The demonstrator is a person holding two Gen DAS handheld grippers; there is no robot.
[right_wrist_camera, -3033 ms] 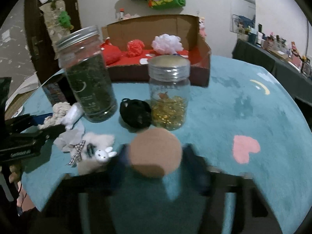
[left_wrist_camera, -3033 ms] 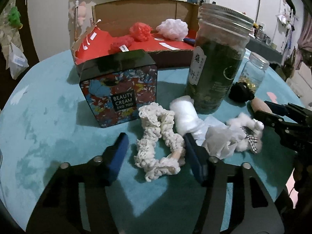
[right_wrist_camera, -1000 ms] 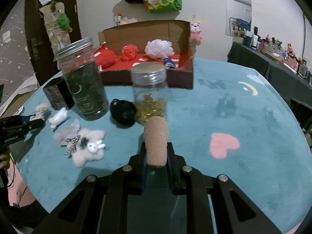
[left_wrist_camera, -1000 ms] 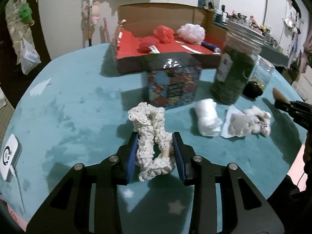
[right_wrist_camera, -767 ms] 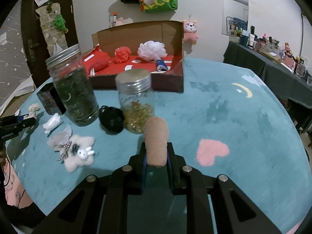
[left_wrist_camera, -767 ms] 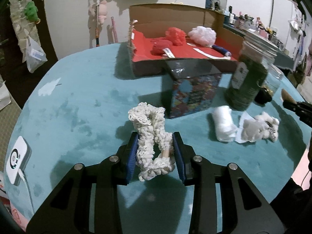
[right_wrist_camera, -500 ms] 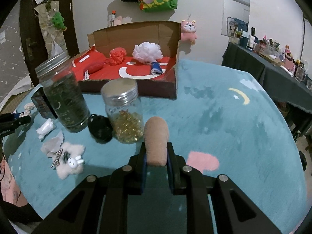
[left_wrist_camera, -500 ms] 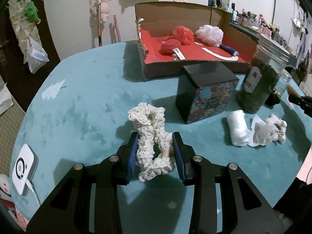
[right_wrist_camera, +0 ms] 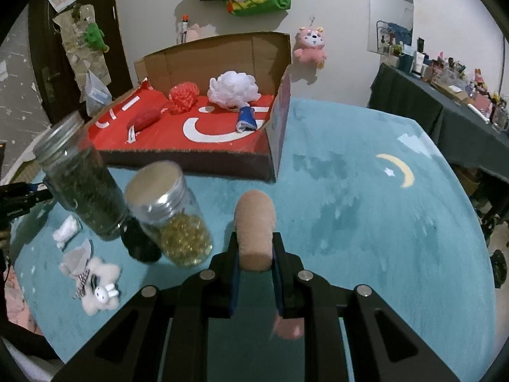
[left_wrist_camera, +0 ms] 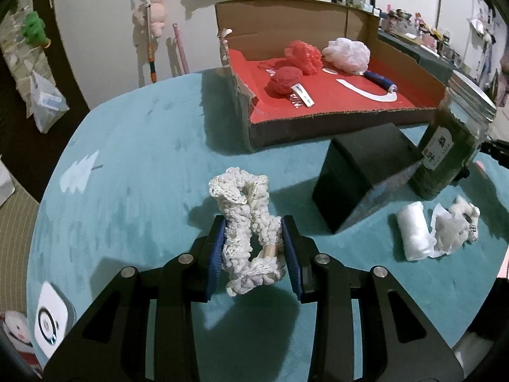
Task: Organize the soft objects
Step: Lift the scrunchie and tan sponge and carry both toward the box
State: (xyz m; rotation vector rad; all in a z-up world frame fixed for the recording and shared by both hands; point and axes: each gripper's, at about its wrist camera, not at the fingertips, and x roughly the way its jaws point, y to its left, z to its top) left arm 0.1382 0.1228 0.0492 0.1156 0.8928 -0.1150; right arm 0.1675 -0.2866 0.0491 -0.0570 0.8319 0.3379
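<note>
- The left gripper (left_wrist_camera: 254,248) had its blue-padded fingers pinched on a cream crocheted lace scrunchie (left_wrist_camera: 246,222), which was lifted above the teal plush table cover (left_wrist_camera: 133,165).
- The right gripper (right_wrist_camera: 254,254) was clamped on a tan, round-ended foam puff (right_wrist_camera: 255,226), which stood upright between its fingers.
- The open cardboard box with a red lining (left_wrist_camera: 334,127) sat ahead of both grippers, holding a red mesh bath pouf (left_wrist_camera: 303,52), a white mesh bath pouf (left_wrist_camera: 348,54) and a smaller red ball with a label (left_wrist_camera: 283,82).
- A dark square tin (left_wrist_camera: 359,178) stood near the box, beside a tall glass jar of dark green leaves (left_wrist_camera: 451,149).
- A rolled white cloth (left_wrist_camera: 413,235) and a small fluffy white plush (left_wrist_camera: 455,226) lay on the cover just beside each other.
- In the right wrist view, a short jar of golden beads (right_wrist_camera: 171,216) stood next to a black soft lump (right_wrist_camera: 140,245).
</note>
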